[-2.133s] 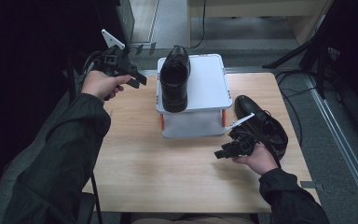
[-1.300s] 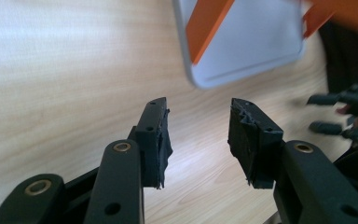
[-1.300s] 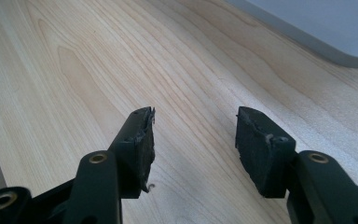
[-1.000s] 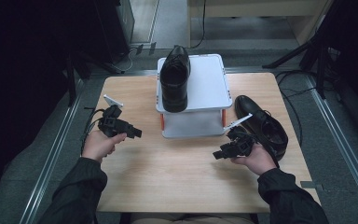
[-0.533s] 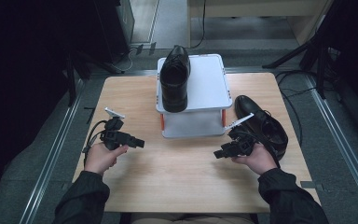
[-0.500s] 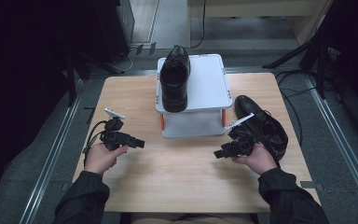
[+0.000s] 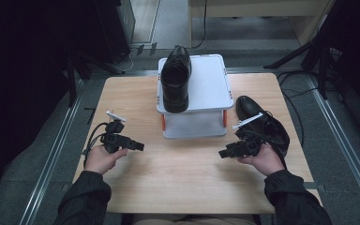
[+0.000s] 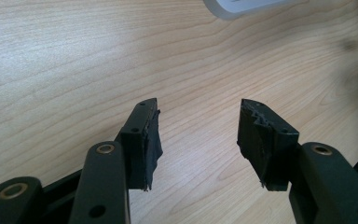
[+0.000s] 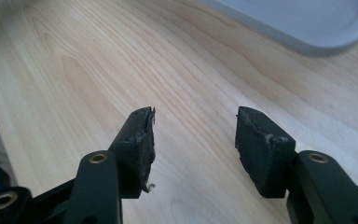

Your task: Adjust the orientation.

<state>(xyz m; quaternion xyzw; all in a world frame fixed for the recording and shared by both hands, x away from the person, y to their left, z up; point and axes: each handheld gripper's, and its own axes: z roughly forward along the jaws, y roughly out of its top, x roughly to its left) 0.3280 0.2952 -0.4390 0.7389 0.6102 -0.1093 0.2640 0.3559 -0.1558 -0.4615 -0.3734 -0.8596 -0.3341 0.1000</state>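
My left gripper [image 7: 138, 146] has its jaws spread and empty over the bare pale wooden table [image 7: 187, 183]; my right gripper [image 7: 222, 153] is the same, low beside the black leather dress shoe lying on the table [image 7: 262, 124]. Its mate [image 7: 176, 77] sits on the white two-tier plastic rack [image 7: 206, 86]. Likely next move is the table shoe — I'd grip at the collar, not the toe, and keep it level.

Two black leather dress shoes: one [image 7: 176, 78] upright along the left side of a white two-tier stand [image 7: 206, 89] at 12 o'clock, the other [image 7: 262, 124] on the table at 3 o'clock.
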